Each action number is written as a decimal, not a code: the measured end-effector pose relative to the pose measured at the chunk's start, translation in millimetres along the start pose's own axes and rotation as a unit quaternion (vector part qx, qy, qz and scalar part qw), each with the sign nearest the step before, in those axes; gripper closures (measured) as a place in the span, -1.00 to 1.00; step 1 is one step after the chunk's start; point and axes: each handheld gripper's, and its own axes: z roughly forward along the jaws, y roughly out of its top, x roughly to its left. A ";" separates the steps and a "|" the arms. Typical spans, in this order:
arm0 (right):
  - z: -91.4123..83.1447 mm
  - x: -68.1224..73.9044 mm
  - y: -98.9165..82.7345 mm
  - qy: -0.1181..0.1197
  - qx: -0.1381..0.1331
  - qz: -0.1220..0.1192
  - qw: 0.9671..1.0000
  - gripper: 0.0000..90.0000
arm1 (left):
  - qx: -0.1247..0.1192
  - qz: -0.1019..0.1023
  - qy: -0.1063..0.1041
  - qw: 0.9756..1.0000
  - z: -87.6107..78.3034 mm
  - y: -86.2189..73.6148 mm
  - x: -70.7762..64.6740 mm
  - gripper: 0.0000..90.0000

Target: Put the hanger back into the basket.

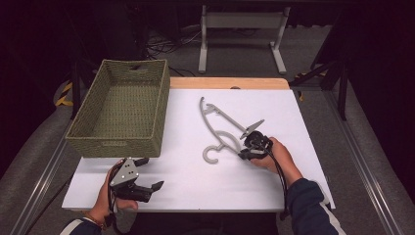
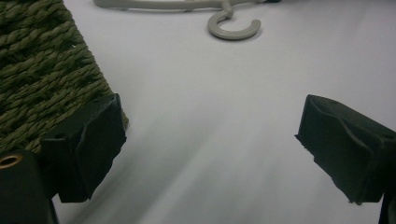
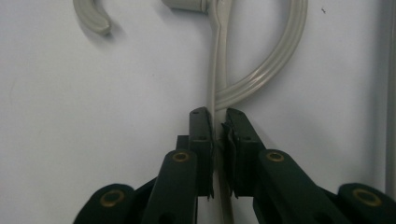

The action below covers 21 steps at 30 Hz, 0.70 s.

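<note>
A grey plastic hanger [image 1: 220, 120] lies flat on the white tabletop [image 1: 195, 183], with its hook [image 1: 211, 154] toward the person. My right gripper [image 1: 244, 148] is at the hanger's near right part. In the right gripper view my right gripper [image 3: 217, 126] is shut on a thin bar of the hanger [image 3: 275, 60], and both pads press on it. My left gripper [image 1: 149, 173] rests open near the table's front left, just in front of the green woven basket [image 1: 115, 144]. Nothing is between the jaws of my left gripper [image 2: 210, 135]; the hanger's hook [image 2: 233, 30] lies far ahead of them.
The basket [image 2: 42, 70] takes up the table's left side and holds nothing that I can see. A strip of wooden table edge [image 1: 227, 82] shows behind the white top. A white metal stand [image 1: 240, 22] and cables are on the floor beyond.
</note>
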 end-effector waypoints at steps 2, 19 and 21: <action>-0.4 0.3 -1.0 0.000 -0.006 0.000 1.000 0.83 | -0.001 0.001 -0.001 1.000 0.1 0.5 -0.3 -0.81; -35.3 8.5 -2.2 0.014 -0.184 0.033 0.982 0.83 | -0.006 -0.004 -0.014 1.000 8.9 8.3 -5.5 -0.71; -38.4 9.6 -2.1 0.013 -0.199 0.032 0.979 0.83 | -0.010 -0.009 -0.014 1.000 10.4 9.9 -6.1 -0.70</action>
